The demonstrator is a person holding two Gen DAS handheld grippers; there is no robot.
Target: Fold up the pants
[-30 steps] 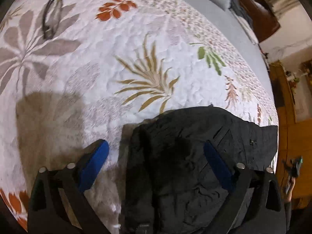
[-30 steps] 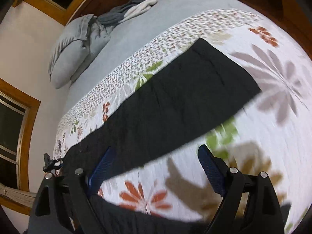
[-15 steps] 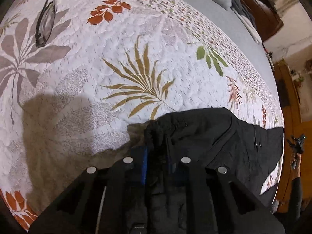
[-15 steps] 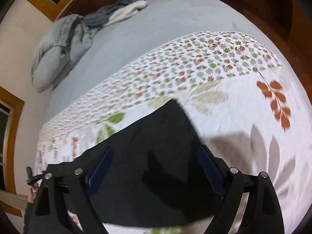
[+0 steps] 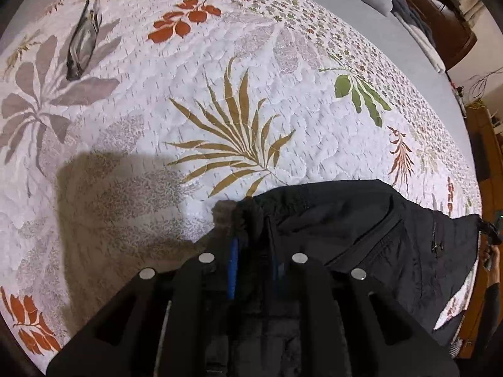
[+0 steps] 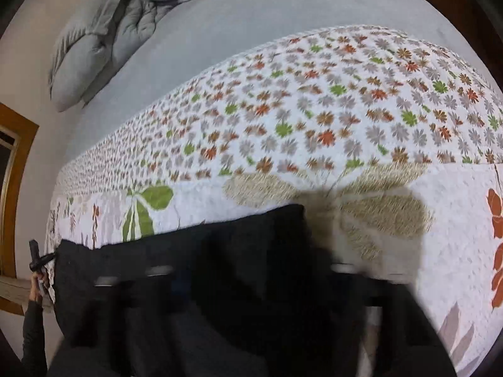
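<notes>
Left tool, a black two-finger clamp with blue pads: fingers drawn almost together, pinching a bunched corner of the black fabric pants between the pads. Tool pitched steeply downward, its black linkage arms folded inward close on either side of the pinched fold.

Right tool, same black clamp build: frame heavily motion-blurred, jaws closing over the pants' far end; whether the pads press the cloth cannot be told through the blur. It also points steeply down.

Left wrist view: a hand in a dark sleeve shows at the pants' right edge, gripping the other black tool.
</notes>
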